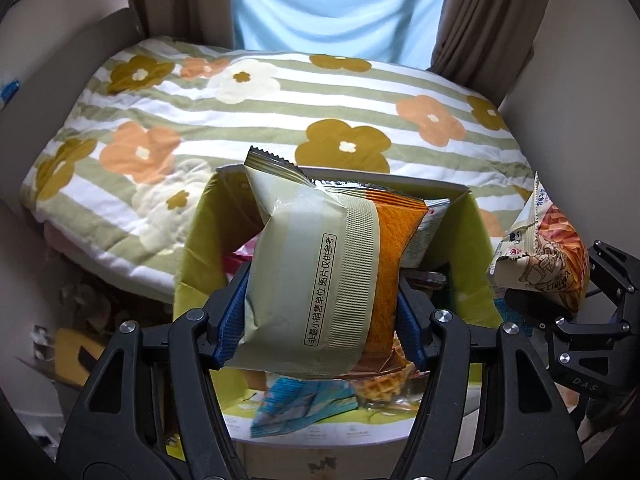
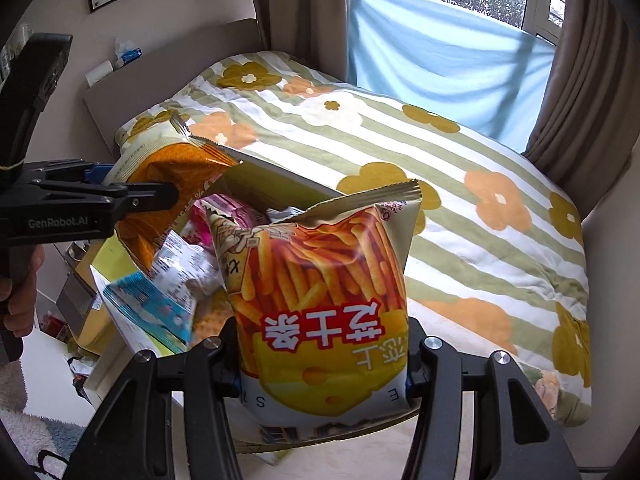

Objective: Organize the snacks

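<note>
Left gripper (image 1: 320, 320) clenched on waffle bag (image 1: 320, 272); right gripper (image 2: 324, 376) clamps fries bag (image 2: 320, 300); both above box (image 1: 196, 240) by bed (image 1: 280, 112)

Left gripper (image 1: 320, 316), right gripper (image 2: 324, 364): both clamped, tilted downward.

Waffle snack packet (image 1: 320, 280) in the left claw (image 1: 320, 320), above an open box (image 1: 192, 248) (more packets inside); cheese stick bag (image 2: 320, 300) to its right; bed (image 1: 240, 120) behind.
</note>
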